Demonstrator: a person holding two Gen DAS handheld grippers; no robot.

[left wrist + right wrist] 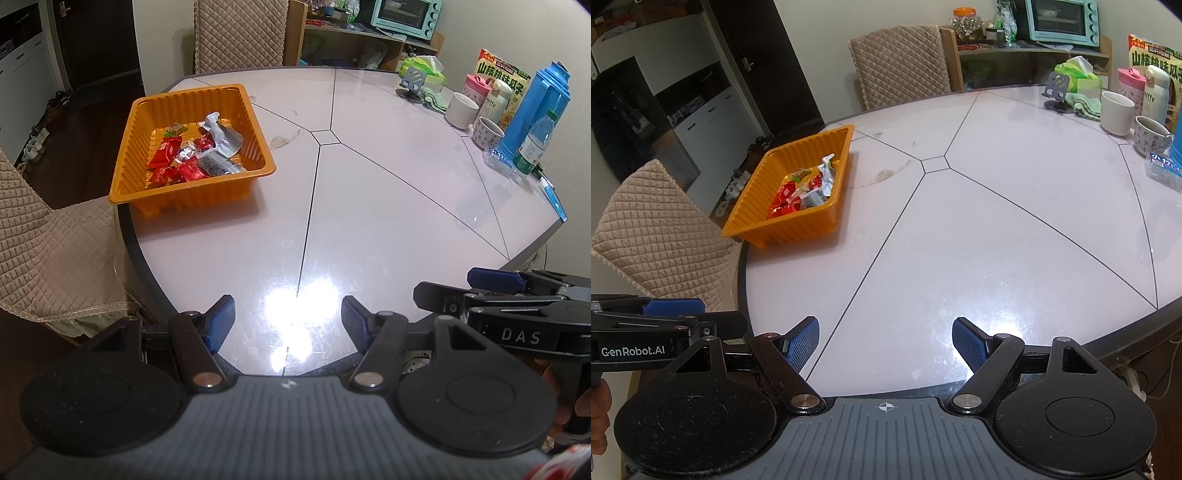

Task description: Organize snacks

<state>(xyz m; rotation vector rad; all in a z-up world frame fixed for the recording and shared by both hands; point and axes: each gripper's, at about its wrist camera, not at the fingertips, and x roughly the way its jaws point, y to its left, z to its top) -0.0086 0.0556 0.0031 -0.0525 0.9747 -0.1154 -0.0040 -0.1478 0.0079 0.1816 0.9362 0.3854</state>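
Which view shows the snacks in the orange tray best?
The left wrist view: the snacks lie spread out inside the orange tray, seen from above. The right wrist view shows them smaller, partly hidden behind the tray's near wall.

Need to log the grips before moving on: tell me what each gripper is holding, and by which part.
Nothing is held. The left gripper and right gripper both stand open over bare table; the snacks lie in the orange tray.

Glossy table (369, 206), ribbed plastic tray (192, 188), quilted cloth chair cover (657, 236)
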